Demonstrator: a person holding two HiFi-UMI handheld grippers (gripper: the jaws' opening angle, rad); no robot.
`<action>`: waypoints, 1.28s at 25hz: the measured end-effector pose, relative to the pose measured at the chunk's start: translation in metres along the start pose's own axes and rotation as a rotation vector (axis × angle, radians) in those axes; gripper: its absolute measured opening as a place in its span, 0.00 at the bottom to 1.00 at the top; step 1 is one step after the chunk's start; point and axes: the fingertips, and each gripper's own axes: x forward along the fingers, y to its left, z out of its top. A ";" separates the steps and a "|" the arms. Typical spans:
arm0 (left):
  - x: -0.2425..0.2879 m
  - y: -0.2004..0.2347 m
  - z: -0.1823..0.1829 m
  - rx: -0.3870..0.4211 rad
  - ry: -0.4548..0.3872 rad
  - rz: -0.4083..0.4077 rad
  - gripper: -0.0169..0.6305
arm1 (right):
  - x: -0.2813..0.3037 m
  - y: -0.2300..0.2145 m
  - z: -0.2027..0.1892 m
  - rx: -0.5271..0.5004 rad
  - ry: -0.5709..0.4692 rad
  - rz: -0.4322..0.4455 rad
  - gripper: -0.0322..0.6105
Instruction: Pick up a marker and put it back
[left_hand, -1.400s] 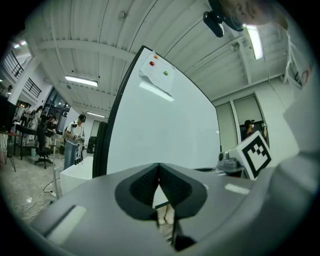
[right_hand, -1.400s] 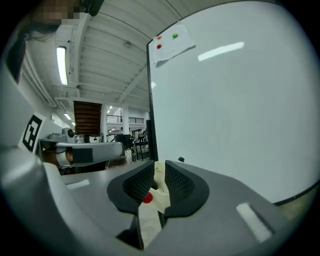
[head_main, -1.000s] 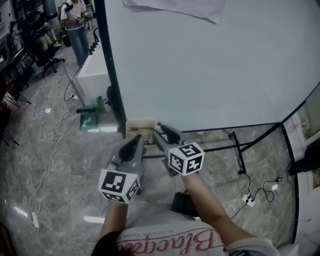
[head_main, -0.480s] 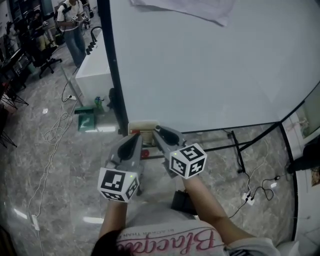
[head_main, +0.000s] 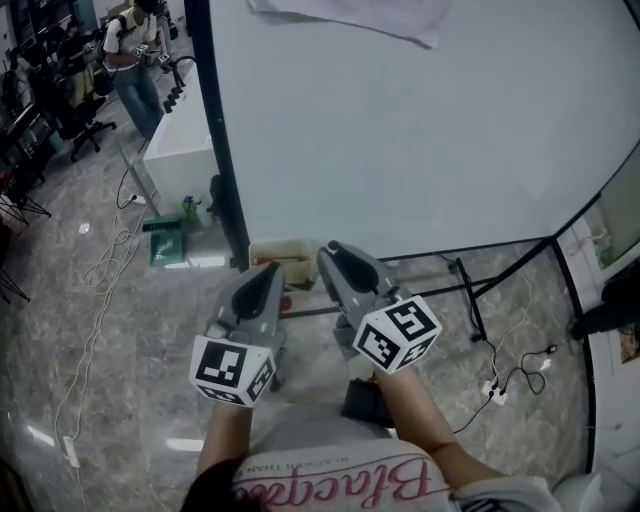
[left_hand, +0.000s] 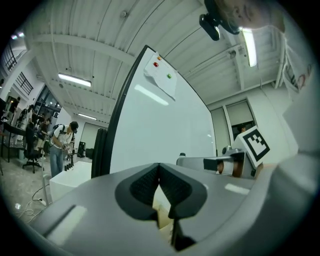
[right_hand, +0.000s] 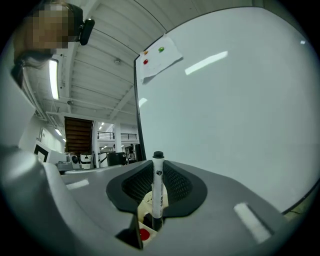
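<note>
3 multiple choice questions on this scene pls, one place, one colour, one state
1. Where is the paper sheet? A on the floor; B at the top of the whiteboard; C on a chair.
2. What colour is the cap of the marker? A black; B green; C yellow.
3. The right gripper is: A open and empty; B shut on the marker; C shut on nothing.
Answers: 1 B: it hangs at the board's upper edge. 2 A: the cap is black above a white barrel. 3 B: its jaws have just closed and the pads press the upright marker.
</note>
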 end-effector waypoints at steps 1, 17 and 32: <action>0.000 -0.001 0.003 0.004 -0.008 -0.001 0.02 | -0.003 0.003 0.006 -0.006 -0.017 0.004 0.15; -0.004 -0.011 0.021 0.028 -0.058 -0.013 0.02 | -0.010 0.018 0.027 -0.061 -0.076 0.032 0.15; -0.006 0.004 0.014 -0.019 -0.052 0.014 0.02 | 0.034 -0.021 -0.059 0.036 0.131 -0.049 0.15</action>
